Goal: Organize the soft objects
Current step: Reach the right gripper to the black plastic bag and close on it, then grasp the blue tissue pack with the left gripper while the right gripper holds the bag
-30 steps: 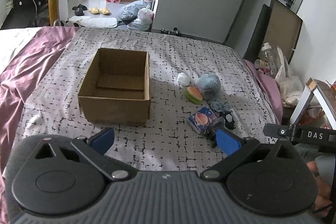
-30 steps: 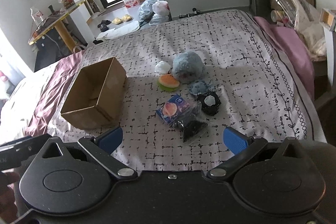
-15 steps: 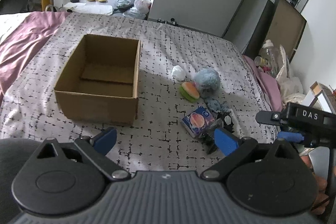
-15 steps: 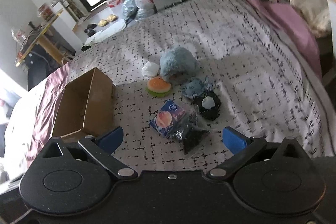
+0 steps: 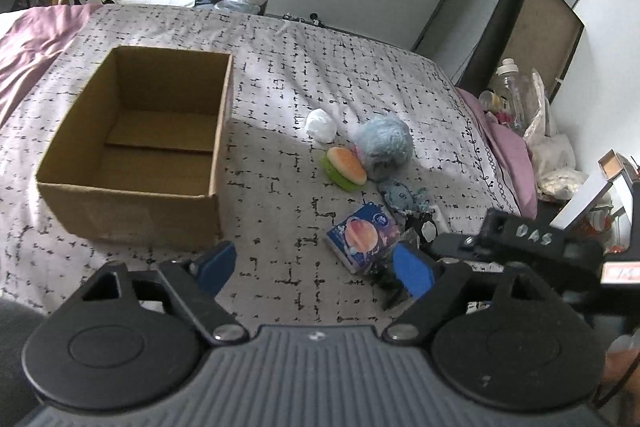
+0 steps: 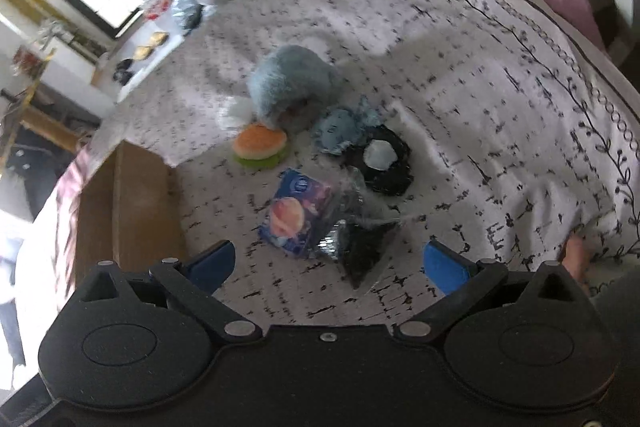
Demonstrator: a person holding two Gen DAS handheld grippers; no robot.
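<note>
Bedroom, patterned bedspread (image 5: 288, 67): empty cardboard box (image 5: 132, 147) beside a cluster of soft toys. Left tool (image 5: 314, 267) and right tool (image 6: 328, 259) wide open, holding nothing. Fluffy blue plush (image 6: 292, 83) likely light, squashy; best pinched across its middle.

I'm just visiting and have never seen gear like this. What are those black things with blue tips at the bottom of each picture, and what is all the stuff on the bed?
They are hand-held grippers, one in each of a person's hands; no robot arm is involved. Each carries a camera looking forward along its two blue-tipped fingers. One picture comes from the left gripper, the other from the right gripper. Both are open and hold nothing.

On the patterned bedspread stands an empty cardboard box. Beside it lie soft things: a fluffy blue plush, a toy burger, a small blue plush, a white ball, a tissue pack, a black-and-white toy and a clear bag of dark stuff.
</note>
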